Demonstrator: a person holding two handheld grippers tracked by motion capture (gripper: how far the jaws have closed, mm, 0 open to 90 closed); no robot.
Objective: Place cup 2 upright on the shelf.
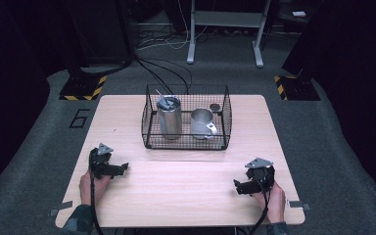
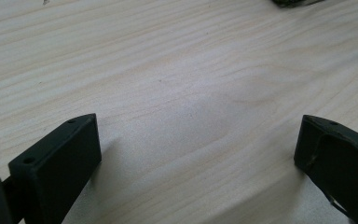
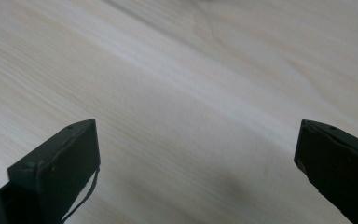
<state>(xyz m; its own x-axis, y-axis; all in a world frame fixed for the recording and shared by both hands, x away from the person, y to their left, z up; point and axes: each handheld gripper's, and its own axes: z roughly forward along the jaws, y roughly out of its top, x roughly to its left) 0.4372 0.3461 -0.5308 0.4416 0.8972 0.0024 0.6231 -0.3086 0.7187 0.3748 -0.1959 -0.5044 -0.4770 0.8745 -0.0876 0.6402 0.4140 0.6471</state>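
**Both grippers waiting at the near edge, steel cups sitting in the wire basket**

You are holding the left gripper (image 1: 120, 169) and the right gripper (image 1: 239, 186) low over the pale wooden table (image 1: 186, 196), one near each near corner, and each one's jaws are standing wide apart with nothing but bare wood grain between them. In the left gripper view and the right gripper view alike, the black jaws are framing empty tabletop, and neither pair is touching anything.

The things you are facing are lying well apart from both grippers, at the far middle of the table: a black wire-mesh basket (image 1: 186, 146) is holding a tall brushed-steel tumbler with a dark lid (image 1: 169, 117) on its left and a shorter shiny steel mug with a side handle (image 1: 203, 123) on its right, both standing upright and close together. A small dark round object (image 1: 215, 106) is lying in the basket's far right corner; what it is cannot be told.

The risk from here looks to be in the reach itself. The basket walls are rising around both vessels, so a jaw coming in low is likely to catch the mesh and drag the whole basket. The steel is smooth and rounded, so an off-centre pinch may slip, and with the two standing so near each other, lifting one carelessly could tip the other.
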